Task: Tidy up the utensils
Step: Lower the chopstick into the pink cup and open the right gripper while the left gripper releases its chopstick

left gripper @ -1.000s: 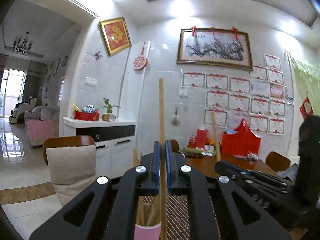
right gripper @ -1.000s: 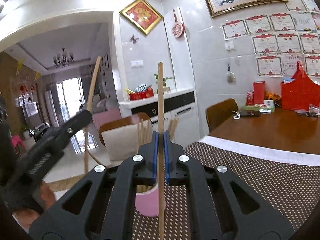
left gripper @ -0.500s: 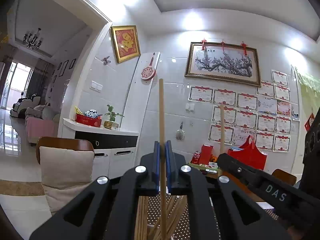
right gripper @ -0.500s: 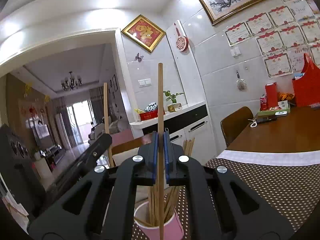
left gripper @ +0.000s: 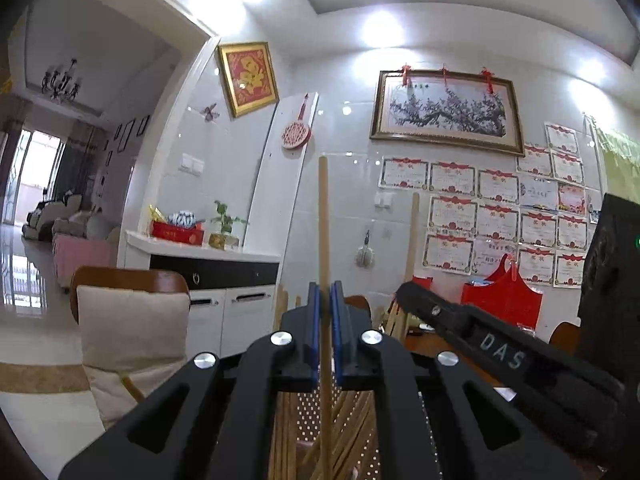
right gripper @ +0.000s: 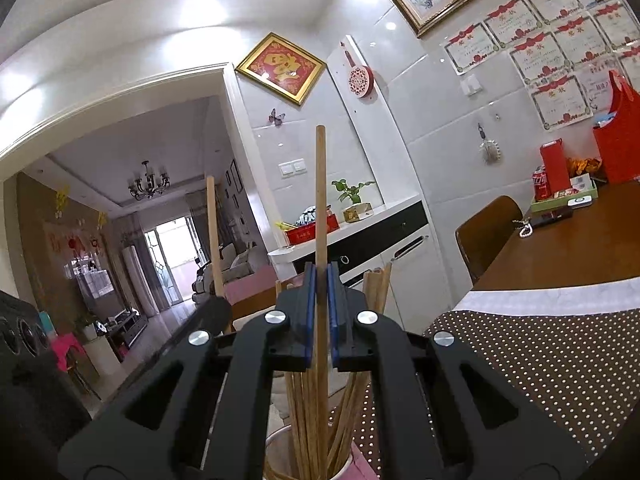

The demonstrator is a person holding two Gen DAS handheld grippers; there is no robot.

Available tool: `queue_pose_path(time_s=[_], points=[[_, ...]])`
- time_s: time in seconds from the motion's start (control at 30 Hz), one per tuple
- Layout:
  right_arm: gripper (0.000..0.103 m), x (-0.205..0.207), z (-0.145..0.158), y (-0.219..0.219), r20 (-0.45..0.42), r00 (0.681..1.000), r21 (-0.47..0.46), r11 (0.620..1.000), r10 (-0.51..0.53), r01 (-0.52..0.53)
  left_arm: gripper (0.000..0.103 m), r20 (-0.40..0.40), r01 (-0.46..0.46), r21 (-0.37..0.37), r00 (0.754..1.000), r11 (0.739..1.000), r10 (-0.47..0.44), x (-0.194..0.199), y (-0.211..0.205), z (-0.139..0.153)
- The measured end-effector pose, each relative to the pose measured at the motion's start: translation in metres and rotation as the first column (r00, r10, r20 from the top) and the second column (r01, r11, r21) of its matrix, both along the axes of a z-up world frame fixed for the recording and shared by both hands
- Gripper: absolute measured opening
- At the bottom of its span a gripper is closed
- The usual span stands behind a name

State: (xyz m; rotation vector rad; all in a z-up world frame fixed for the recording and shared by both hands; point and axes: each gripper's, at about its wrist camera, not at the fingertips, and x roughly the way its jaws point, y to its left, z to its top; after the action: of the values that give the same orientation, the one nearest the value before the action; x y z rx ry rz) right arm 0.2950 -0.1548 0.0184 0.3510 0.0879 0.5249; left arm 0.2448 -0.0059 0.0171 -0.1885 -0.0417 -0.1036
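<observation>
Two grippers, left [left gripper: 325, 312] and right [right gripper: 321, 300], each pinch one upright chopstick [left gripper: 323, 216] between their pads. Just below, a pink cup [right gripper: 360, 466] holds many chopsticks [right gripper: 304, 408].

Both wrist views look along their fingers from just above the cup [right gripper: 352, 466] of chopsticks [right gripper: 304, 408], tilted up toward the wall. The left view faces the painting [left gripper: 446, 112]; the right faces the archway. Both share the sideboard [left gripper: 216, 268] and the red frame [right gripper: 280, 67].
</observation>
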Motion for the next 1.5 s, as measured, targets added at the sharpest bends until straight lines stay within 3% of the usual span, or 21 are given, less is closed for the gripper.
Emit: queue_pose_path(time_s=[0.2, 0.37, 0.8, 0.9, 1.17, 1.4, 1.5], points=[[0.006, 0.000, -0.006, 0.005, 0.010, 1.000, -0.010, 1.000, 0.020, -0.020, 0.007, -0.039, 0.001, -0.018, 0.999, 1.000, -0.002, 0.002, 0.005, -0.006], [0.006, -0.002, -0.007, 0.010, 0.021, 1.000, -0.025, 1.000, 0.017, -0.017, 0.007, -0.019, -0.027, 0.009, 0.999, 1.000, 0.027, 0.003, 0.005, -0.006], [0.006, -0.011, -0.016, 0.010, -0.008, 0.999, -0.034, 0.999, 0.037, -0.037, 0.007, -0.123, -0.015, -0.025, 0.992, 1.000, 0.012, 0.006, 0.010, -0.019], [0.006, -0.012, -0.016, 0.012, -0.006, 0.999, -0.037, 0.998, 0.042, -0.042, 0.020, -0.123, -0.014, -0.053, 0.992, 0.998, 0.007, 0.000, 0.018, -0.019], [0.006, -0.012, -0.026, 0.026, -0.036, 0.997, -0.081, 0.994, 0.073, -0.075, 0.023, -0.128, 0.008, -0.089, 0.992, 0.996, -0.019, -0.013, 0.038, -0.018], [0.006, -0.028, -0.039, 0.039, -0.049, 0.996, -0.164, 0.983, 0.079, -0.086, 0.033, -0.158, 0.023, -0.090, 0.987, 0.996, -0.038, -0.020, 0.047, -0.016], [0.007, -0.035, -0.043, 0.039, -0.061, 0.996, -0.193, 0.978, 0.064, -0.075, 0.039, -0.171, 0.025, -0.052, 0.985, 0.998, -0.033, -0.023, 0.043, -0.014]])
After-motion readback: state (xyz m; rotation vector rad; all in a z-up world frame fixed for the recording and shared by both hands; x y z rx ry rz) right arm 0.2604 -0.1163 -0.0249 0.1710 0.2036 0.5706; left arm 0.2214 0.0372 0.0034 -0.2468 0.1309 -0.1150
